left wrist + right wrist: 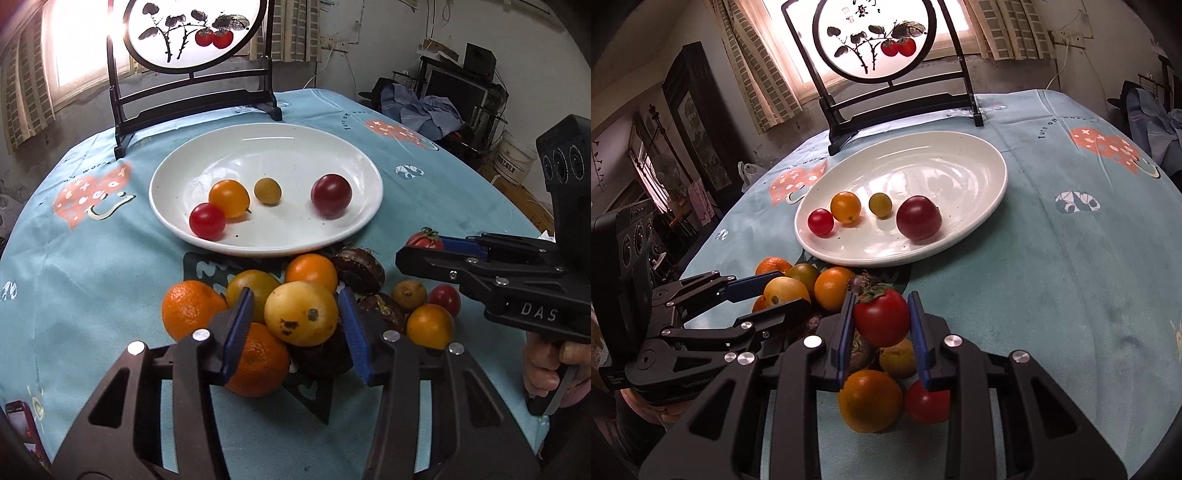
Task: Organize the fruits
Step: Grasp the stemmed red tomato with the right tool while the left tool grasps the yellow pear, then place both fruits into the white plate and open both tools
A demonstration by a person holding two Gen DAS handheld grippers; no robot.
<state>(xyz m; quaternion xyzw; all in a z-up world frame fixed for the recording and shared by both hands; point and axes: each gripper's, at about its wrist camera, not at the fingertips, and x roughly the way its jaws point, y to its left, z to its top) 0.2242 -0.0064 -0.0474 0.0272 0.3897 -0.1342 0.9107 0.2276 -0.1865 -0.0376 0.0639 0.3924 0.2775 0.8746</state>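
Left tool (295, 317): blue pads flank a speckled yellow fruit (301, 313) on top of the heap; the right pad appears to touch it, the left pad shows a narrow gap, so a firm hold is doubtful.

Right tool (881, 317): pads pressed on both sides of a red calyx-topped fruit (882, 316), gripped above the heap's near edge.

Heap, on the blue tabletop (92, 280): mandarins (190, 308), orange, yellow and red small fruits, dark chestnut-like pieces.

White plate (354, 229): beyond the heap, just touching its far side; holds a red, an orange, a greenish-yellow and a dark red tomato (331, 195), with bare floor on the far half.

Relation governing the coming move: the plate lies straight ahead of both tools. The right tool, already loaded, looks readier to carry forward; the left likely needs to finish closing first.

Painted screen (192, 33): stands behind the plate.
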